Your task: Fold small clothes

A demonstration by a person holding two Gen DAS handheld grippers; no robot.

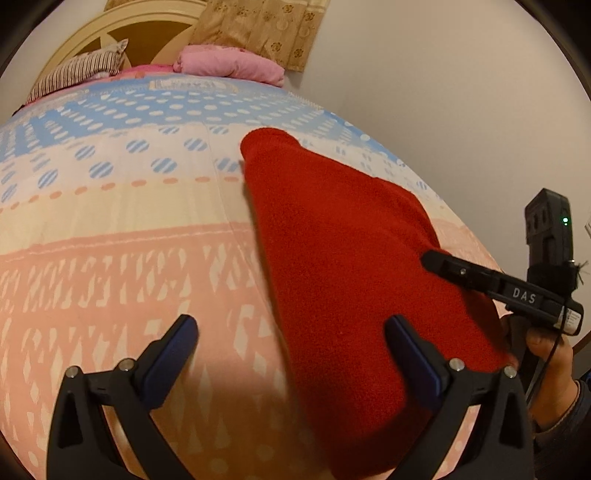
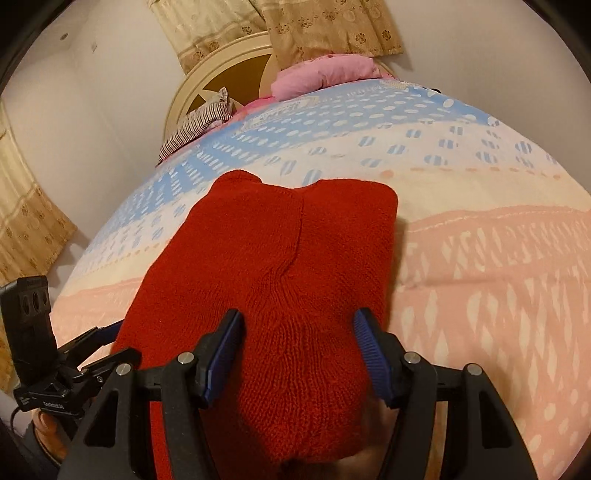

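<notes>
One red knit garment (image 2: pixel 266 266) lies folded flat on the bed (image 2: pixel 480 280), across the peach and cream bands of the sheet, far end reaching the blue dotted band.

Right wrist view: shows the knit from its near end. A centre seam runs away down the middle; two rounded corners at the far edge. Ribbed stitches plain at the near end. This view alone shows a curtain (image 2: pixel 33 225) at the left edge.

Left wrist view: shows the same garment from its side, as a long wedge tapering toward the far end. The seam is not seen here.

Right gripper (image 2: pixel 297 354): angled down at the near end of the knit, jaws parted to either side of it; pads look clear of the cloth, no pinch seen. In the left view it comes in from the right, fingertip over the garment's edge, a hand (image 1: pixel 550 354) wrapped on its handle.

Left gripper (image 1: pixel 291 354): jaws spread wide, nothing between but sheet and the garment's near edge under the right finger. In the right view it sits low left, just beside the garment's left edge.

Around: pink bedding (image 1: pixel 229 66), striped pillow (image 1: pixel 77 74), cream headboard (image 1: pixel 147 29), patterned curtain (image 1: pixel 258 26) behind. Each gripper's own fingers block the near edge of the cloth.
</notes>
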